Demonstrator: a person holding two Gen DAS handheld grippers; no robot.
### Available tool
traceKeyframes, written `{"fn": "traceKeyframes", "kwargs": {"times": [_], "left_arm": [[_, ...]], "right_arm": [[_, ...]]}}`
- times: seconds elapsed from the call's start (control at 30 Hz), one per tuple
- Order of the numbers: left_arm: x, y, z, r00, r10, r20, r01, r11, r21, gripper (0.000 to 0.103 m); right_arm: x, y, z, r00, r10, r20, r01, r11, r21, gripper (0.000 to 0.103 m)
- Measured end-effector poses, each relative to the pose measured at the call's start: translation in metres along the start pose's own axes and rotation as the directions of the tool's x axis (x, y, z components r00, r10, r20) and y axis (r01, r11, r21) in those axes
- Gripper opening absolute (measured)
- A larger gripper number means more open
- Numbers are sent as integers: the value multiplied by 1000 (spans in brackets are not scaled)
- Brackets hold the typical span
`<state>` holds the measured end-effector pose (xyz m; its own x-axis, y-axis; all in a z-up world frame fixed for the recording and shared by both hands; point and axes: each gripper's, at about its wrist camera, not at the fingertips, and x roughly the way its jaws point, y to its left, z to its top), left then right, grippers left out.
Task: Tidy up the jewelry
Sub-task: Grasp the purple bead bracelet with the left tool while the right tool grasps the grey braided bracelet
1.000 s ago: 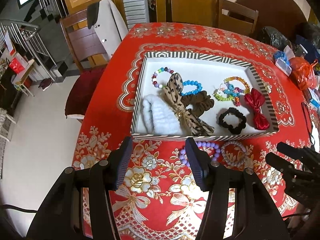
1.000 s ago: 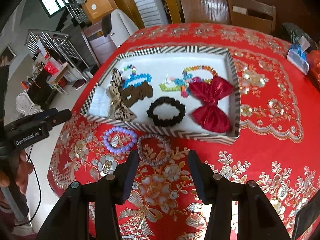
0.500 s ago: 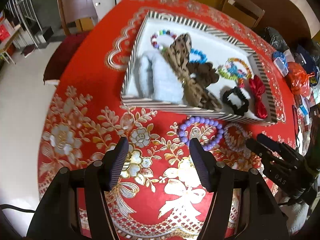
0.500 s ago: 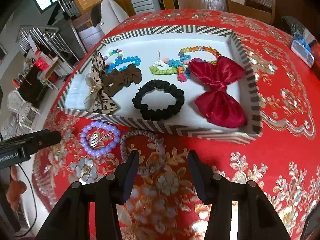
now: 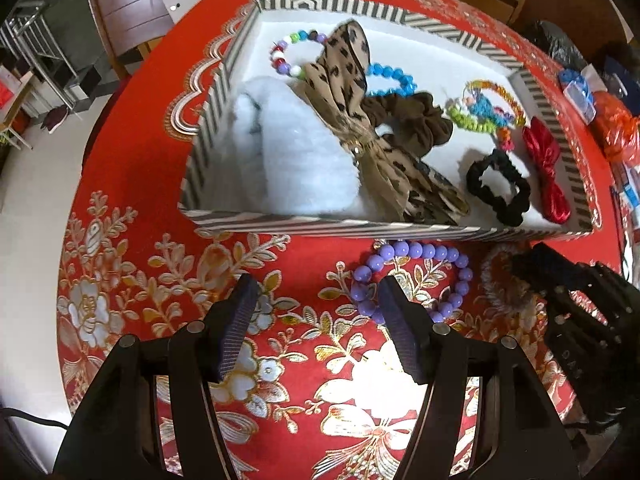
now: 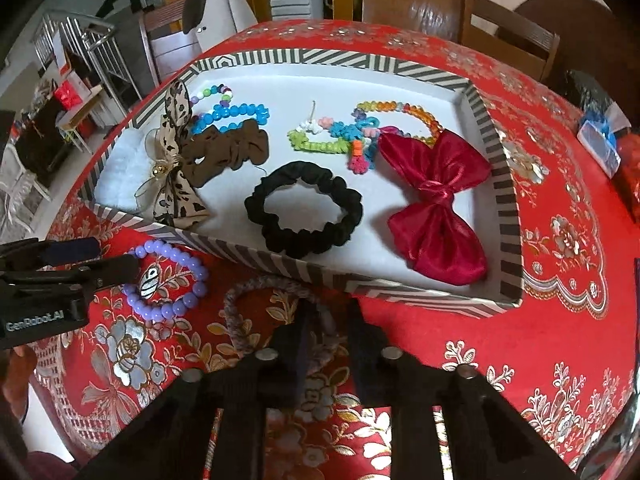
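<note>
Now the right tongs [image 6: 324, 332], having just been closing, clamp the grey hair tie [image 6: 256, 304] on the tabletop [image 6: 540, 344] near the striped tray [image 6: 508, 216], so lift straight up, while the left tongs [image 5: 316, 320] stand apart beside the purple bracelet [image 5: 412, 276].

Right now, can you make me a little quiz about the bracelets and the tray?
1. True or false: the purple bead bracelet lies inside the striped tray.
2. Which tool is shut on the grey bracelet: A left tool, B right tool?
3. Fill in: the bow in the tray's right end is ____.

Key:
1. False, it lies on the tablecloth.
2. B; its fingers have just closed on the band.
3. Red.
</note>
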<state>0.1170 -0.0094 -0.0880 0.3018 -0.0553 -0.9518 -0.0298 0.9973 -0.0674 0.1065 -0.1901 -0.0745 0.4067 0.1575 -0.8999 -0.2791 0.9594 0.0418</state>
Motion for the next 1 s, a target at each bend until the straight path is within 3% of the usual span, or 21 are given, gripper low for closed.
{"fn": "traceKeyframes", "kwargs": {"times": [0.47,0.53,0.6,0.67,0.83,1.0], "left_arm": [[4,-13,-6,999,35,15,-36,999,38,63],[3,-13,-6,999,35,22,-36,999,32,57],[1,-17,-8,998,47,37,-48,998,42,31],[0,-16,-10,999,22,37,-23,999,43,13],[-7,-2,-13,996,-90,-22,90,996,-20,8],[-34,6,-21,991,-133,-9,133,991,11,8]], "right_arm": [[-35,-20,-20,999,33,40,-36,997,70,7],[-41,-22,-23,998,39,45,-42,996,72,7],[-48,-23,-27,998,43,52,-47,996,79,7],[-54,-25,-30,997,56,61,-61,994,95,7],[-69,-29,-39,993,86,83,-96,988,121,7],[-80,-30,-46,990,95,103,-108,986,130,7]]}}
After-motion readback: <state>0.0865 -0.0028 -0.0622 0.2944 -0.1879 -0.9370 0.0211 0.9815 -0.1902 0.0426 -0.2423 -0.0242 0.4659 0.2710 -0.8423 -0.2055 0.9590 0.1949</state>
